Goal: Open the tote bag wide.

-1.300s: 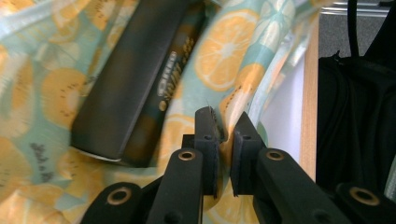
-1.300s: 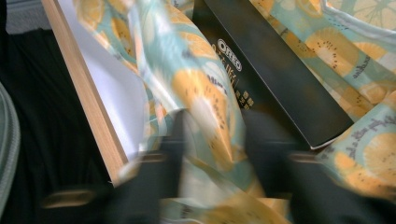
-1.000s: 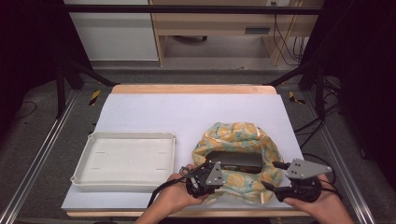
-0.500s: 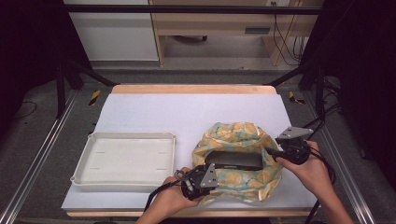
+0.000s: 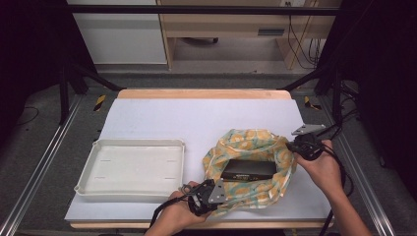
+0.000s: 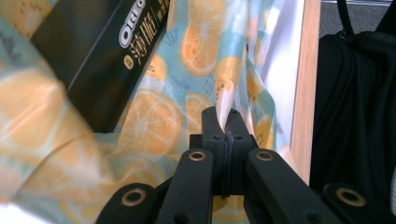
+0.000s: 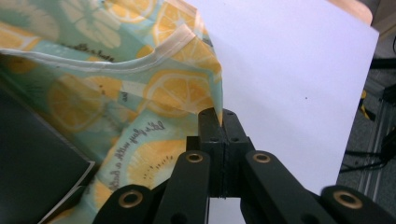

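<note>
Item: soft fabric bag printed with orange slices on pale blue-green, lying on the near right part of the white-covered counter, mouth gaping upward. Inside: flat black cardboard box with white "OREO" lettering, lying on its broad face.

Left hand-held gripper: jaws closed together, pinching a fold of the bag's near rim; seen at the counter's front edge, gripped from below by the left hand, forearm entering from the bottom.

Right hand-held gripper: jaws closed together, pinching a pointed corner of the bag's right rim; the right hand holds it at the bag's right side, forearm angled in from the lower right.

Adjacent: shallow off-white rectangular plastic tray, left of the bag and apart from it.
</note>
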`<state>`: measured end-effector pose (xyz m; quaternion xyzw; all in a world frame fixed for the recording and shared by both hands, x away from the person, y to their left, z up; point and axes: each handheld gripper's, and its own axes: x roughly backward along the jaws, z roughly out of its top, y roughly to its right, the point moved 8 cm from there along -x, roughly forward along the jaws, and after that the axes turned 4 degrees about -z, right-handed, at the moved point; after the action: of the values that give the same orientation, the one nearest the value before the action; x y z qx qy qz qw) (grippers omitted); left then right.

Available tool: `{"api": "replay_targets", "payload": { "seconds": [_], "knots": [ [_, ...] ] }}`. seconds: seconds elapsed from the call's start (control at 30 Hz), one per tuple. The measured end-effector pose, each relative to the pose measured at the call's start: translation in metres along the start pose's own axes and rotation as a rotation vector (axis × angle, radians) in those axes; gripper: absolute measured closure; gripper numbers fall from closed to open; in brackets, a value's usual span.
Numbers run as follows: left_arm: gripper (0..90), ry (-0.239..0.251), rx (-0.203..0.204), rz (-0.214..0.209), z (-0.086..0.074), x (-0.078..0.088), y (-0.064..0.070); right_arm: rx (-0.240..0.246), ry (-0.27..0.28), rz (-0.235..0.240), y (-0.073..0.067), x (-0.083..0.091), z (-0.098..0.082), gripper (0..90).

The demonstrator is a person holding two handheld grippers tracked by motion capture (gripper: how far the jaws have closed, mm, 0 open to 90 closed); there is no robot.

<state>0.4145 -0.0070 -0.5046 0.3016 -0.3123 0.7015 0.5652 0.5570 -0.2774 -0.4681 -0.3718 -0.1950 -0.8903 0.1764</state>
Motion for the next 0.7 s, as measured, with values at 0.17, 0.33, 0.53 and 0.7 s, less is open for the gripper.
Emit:
{"api": "replay_targets", "payload": {
  "seconds": [0.17,0.33,0.53,0.7],
  "knots": [
    [90.0,-0.01,-0.007,-0.008,-0.002,-0.001,0.002,-0.012,-0.029,-0.009,0.006,-0.011,-0.004,90.0],
    [90.0,-0.017,-0.013,-0.006,-0.003,-0.002,0.004,-0.025,-0.043,-0.009,0.009,-0.017,-0.011,90.0],
    [90.0,-0.023,-0.02,-0.014,-0.005,-0.001,0.007,-0.056,-0.037,0.007,0.012,-0.019,-0.015,90.0],
    [90.0,-0.028,-0.027,-0.02,-0.006,0.0,0.009,-0.062,-0.033,0.01,0.014,-0.02,-0.014,90.0]
  ]
}}
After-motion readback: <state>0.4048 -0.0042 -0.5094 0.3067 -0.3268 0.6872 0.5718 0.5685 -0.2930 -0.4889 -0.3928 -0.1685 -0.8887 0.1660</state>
